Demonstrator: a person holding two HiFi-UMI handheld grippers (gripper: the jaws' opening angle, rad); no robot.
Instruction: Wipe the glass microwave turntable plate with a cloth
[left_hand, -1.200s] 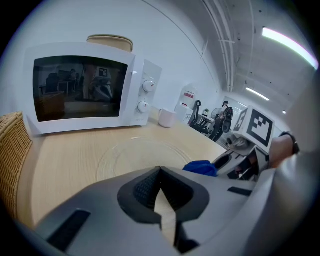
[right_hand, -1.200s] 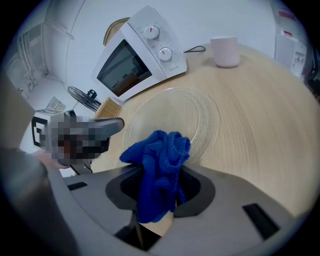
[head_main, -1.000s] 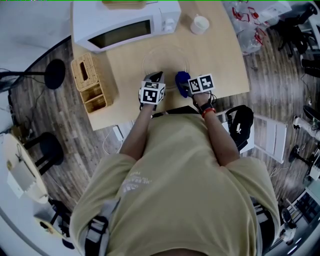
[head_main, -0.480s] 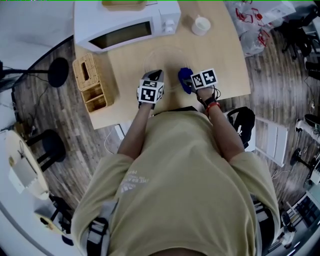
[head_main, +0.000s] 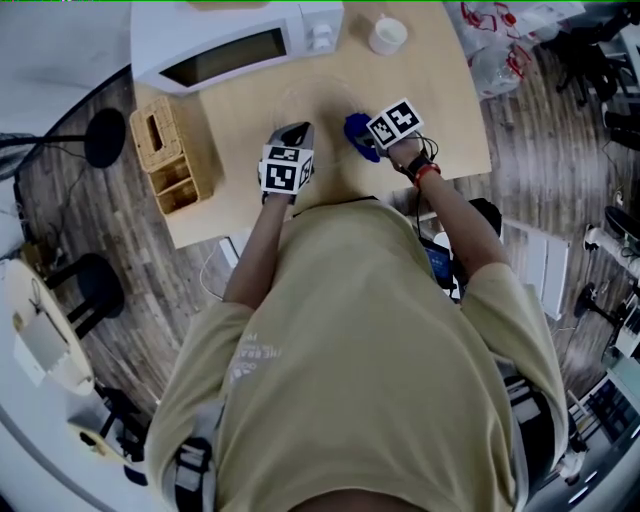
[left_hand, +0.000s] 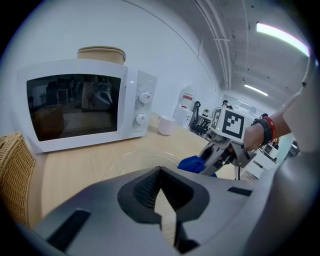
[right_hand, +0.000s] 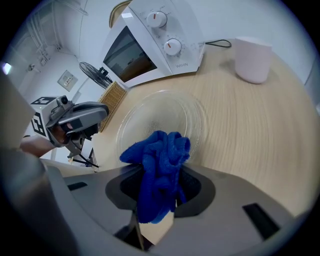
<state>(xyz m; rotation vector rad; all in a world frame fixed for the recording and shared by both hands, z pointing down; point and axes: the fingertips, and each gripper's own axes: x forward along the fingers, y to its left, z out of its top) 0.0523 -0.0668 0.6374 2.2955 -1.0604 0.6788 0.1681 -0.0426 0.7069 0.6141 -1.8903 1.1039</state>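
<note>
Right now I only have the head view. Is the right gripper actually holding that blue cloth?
Observer: Yes. The right gripper view shows the right gripper shut on the blue cloth, which bunches up above its jaws.
Operator: And the left one?
Observer: The left gripper has its jaws together with nothing between them.
Operator: Is the cloth on the plate?
Observer: The glass plate lies flat on the table, just ahead of the cloth. I can't tell whether they touch.
</note>
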